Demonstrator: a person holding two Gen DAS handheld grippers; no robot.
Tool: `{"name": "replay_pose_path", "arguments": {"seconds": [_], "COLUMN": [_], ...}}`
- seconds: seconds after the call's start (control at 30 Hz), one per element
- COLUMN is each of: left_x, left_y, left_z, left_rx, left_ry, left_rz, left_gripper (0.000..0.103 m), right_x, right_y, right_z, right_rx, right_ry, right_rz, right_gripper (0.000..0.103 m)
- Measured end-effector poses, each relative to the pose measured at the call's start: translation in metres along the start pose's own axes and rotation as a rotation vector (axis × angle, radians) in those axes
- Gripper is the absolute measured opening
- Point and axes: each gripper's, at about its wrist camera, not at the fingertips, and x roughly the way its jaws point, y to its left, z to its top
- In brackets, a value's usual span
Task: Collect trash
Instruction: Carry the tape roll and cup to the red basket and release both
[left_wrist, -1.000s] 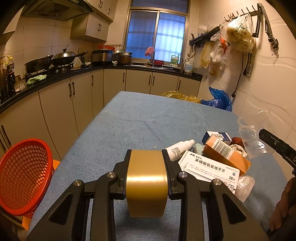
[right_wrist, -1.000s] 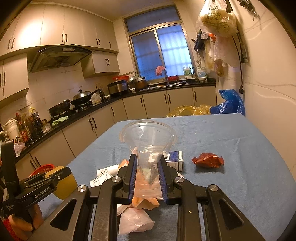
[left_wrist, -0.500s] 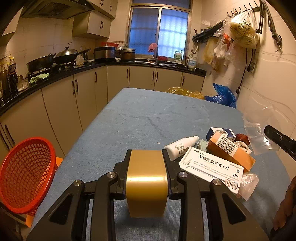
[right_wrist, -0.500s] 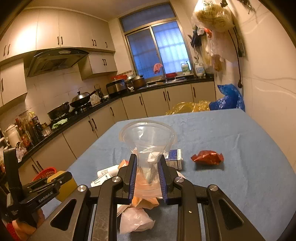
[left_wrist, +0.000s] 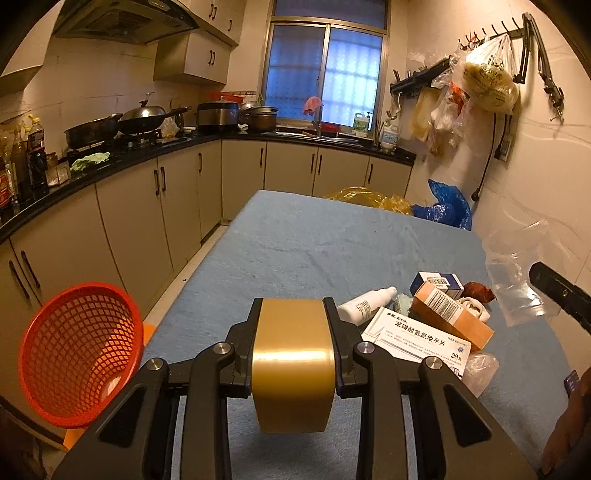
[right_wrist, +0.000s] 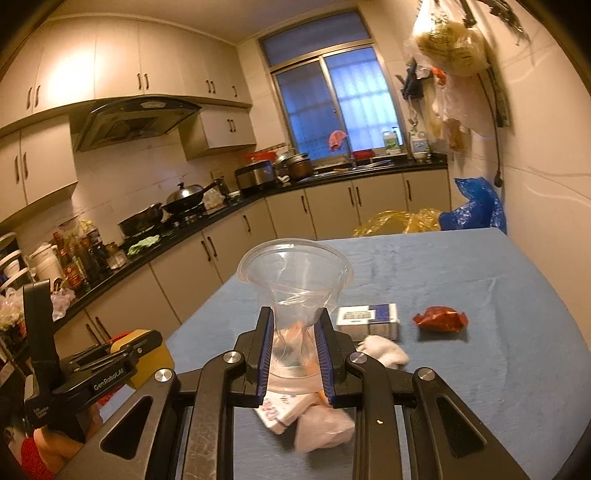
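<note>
A: Two grippers, and both have something. The left gripper (left_wrist: 293, 332) is clamped on a gold box (left_wrist: 293, 365); its jaws press flat on the box's two sides, and the box hangs below them over the near edge of the blue table (left_wrist: 314, 240)

B: And the right gripper (right_wrist: 293, 354)?

A: It is closed on a clear plastic cup (right_wrist: 294, 273). The cup stands upright with its mouth up, and the blue pads squeeze its lower part so the wall buckles inward. In the left view only the cup and one black finger show at the right edge

B: Where is the rest of the trash?

A: It is piled on the table, right of the gold box. A white bottle (left_wrist: 367, 302) lies on its side, next to a long white medicine box (left_wrist: 417, 339) with printed characters. An orange box with a barcode (left_wrist: 450, 314) rests tilted across that one. Behind them sit a blue and white carton (left_wrist: 437, 282) and a red wrapper (left_wrist: 478, 291). A crumpled clear bag (left_wrist: 480, 369) lies at the near end of the pile

B: Is there anywhere to drop it?

A: A red mesh basket (left_wrist: 79, 354) stands off the table's left side, tipped so its mouth faces the camera, near the cabinet doors. From the right view the left gripper with its gold box shows low on the left, and the red wrapper lies alone on the cloth, apart from the carton
</note>
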Motion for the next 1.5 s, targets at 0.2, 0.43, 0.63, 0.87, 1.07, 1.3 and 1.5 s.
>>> {"name": "replay_pose_path", "arguments": {"seconds": [0.2,0.43,0.63,0.87,1.07,1.3,1.5], "left_x": [-0.014,-0.034,-0.048,-0.055,-0.056,-0.045,-0.034], "left_y": [0.020,0.057,0.094,0.141,0.179,0.213,0.227], "left_z": [0.006,0.013,0.014,0.006,-0.002,-0.011,-0.020], "left_rx": [-0.036,-0.086,-0.128,-0.168,-0.203,-0.247,-0.273], "left_ry": [-0.022,-0.059,-0.073,-0.071,-0.052,-0.009,0.024], "left_rz": [0.014,0.068,0.130,0.201,0.240,0.244,0.242], "left_gripper": [0.028,0.028,0.028,0.028,0.028,0.028,0.028], "right_x": [0.010,0.029,0.051,0.076,0.099,0.139,0.173], "right_y": [0.022,0.068,0.115,0.163,0.199,0.228,0.243], "right_z": [0.000,-0.002,-0.008,-0.019,-0.024,-0.032,-0.037], "right_rx": [-0.023,-0.082,-0.125,-0.177,-0.187,-0.188,-0.157], "right_ry": [0.040,0.094,0.150,0.228,0.293,0.389,0.459], "right_rz": [0.051,0.139,0.226,0.305,0.371,0.407,0.428], "right_gripper": [0.024,0.024,0.024,0.024,0.024,0.024,0.024]}}
